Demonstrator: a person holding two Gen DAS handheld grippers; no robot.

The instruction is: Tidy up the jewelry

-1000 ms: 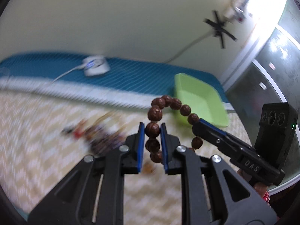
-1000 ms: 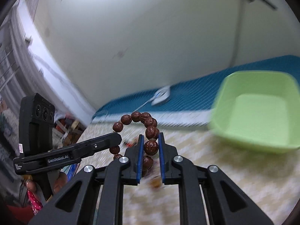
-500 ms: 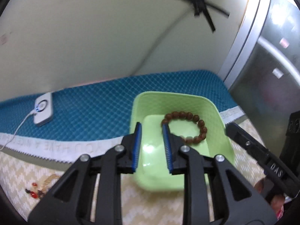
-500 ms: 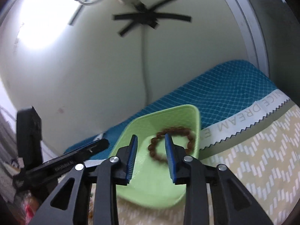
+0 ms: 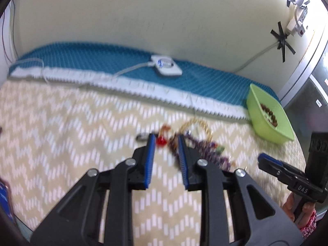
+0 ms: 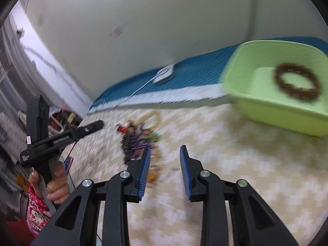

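Note:
A brown bead bracelet (image 6: 296, 84) lies inside the green tray (image 6: 272, 104); it also shows in the left wrist view (image 5: 269, 115), in the tray (image 5: 266, 127) at far right. A tangled pile of jewelry (image 5: 196, 141) with purple, red and gold pieces lies on the zigzag cloth (image 5: 61, 127); it shows blurred in the right wrist view (image 6: 139, 137). My left gripper (image 5: 165, 141) is open and empty, hovering just short of the pile. My right gripper (image 6: 165, 153) is open and empty, to the right of the pile.
A white charger puck (image 5: 166, 64) with its cable lies on the blue mat (image 5: 102, 59) by the wall. The other gripper shows in each view: right gripper (image 5: 266, 160), left gripper (image 6: 92, 126). A glass door stands at far right.
Both grippers held the brown bracelet, let it go into the green tray, then swung back left to the jewelry pile. Both now stand open.

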